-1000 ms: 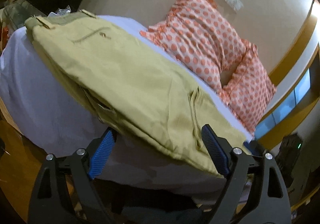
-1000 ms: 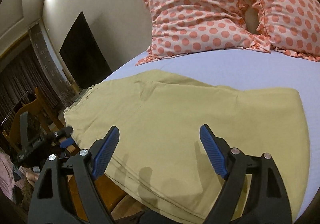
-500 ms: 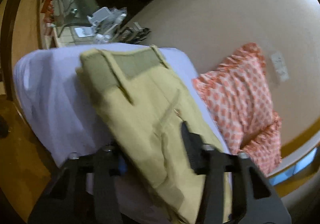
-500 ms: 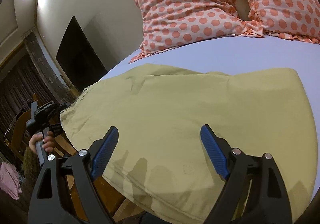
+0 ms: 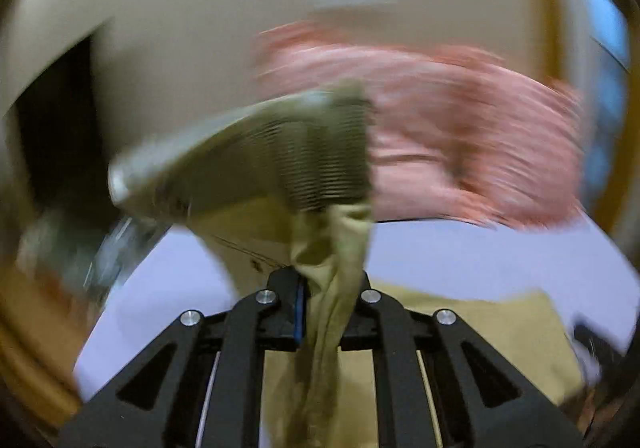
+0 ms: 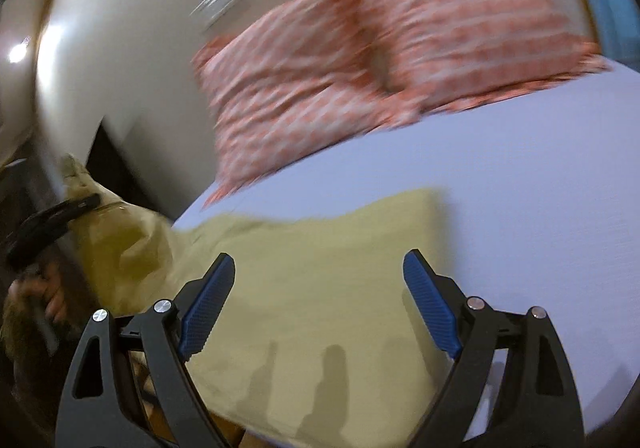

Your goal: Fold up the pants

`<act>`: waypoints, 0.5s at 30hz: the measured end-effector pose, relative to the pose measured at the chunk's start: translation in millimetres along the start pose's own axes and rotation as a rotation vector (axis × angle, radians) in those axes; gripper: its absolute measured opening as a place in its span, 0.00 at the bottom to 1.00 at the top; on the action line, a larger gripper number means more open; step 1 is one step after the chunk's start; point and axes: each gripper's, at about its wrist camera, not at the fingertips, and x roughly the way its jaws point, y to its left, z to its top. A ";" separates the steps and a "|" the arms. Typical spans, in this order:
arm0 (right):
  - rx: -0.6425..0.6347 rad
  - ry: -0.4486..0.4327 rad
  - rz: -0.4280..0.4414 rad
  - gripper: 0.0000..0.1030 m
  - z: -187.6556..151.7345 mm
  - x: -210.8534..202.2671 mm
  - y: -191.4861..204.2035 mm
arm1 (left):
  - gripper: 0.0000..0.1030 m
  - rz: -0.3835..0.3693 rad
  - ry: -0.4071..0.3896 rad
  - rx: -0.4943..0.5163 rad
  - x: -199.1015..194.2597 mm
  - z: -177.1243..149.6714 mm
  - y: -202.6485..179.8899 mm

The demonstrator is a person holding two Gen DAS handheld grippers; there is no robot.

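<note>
Pants [image 6: 304, 288] lie lengthwise across the bed [image 6: 520, 208], leg end flat under the right gripper [image 6: 318, 302], which hovers wide and empty. The left gripper [image 5: 326, 304] is clamped on the lifted waist end; judging by this, it carries that end toward the right gripper's side.

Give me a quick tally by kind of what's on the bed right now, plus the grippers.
Khaki pants: 1, one end pinched and lifted by the left gripper
Pink dotted pillows: 2
Grippers: 2, the left one with jaws shut on the pants, right gripper with jaws open over them
Total: 5
</note>
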 end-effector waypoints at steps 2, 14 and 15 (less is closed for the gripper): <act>0.073 -0.058 -0.048 0.85 7.8 -22.1 -26.3 | 0.10 -0.177 0.010 0.176 1.2 -11.5 -79.9; 0.204 0.073 0.010 0.67 19.7 -26.8 -75.2 | 0.35 -0.302 0.094 0.675 5.2 -136.5 -215.7; 0.204 0.112 0.042 0.65 19.0 -16.7 -72.1 | 0.40 -0.316 0.083 0.672 -4.6 -135.1 -215.2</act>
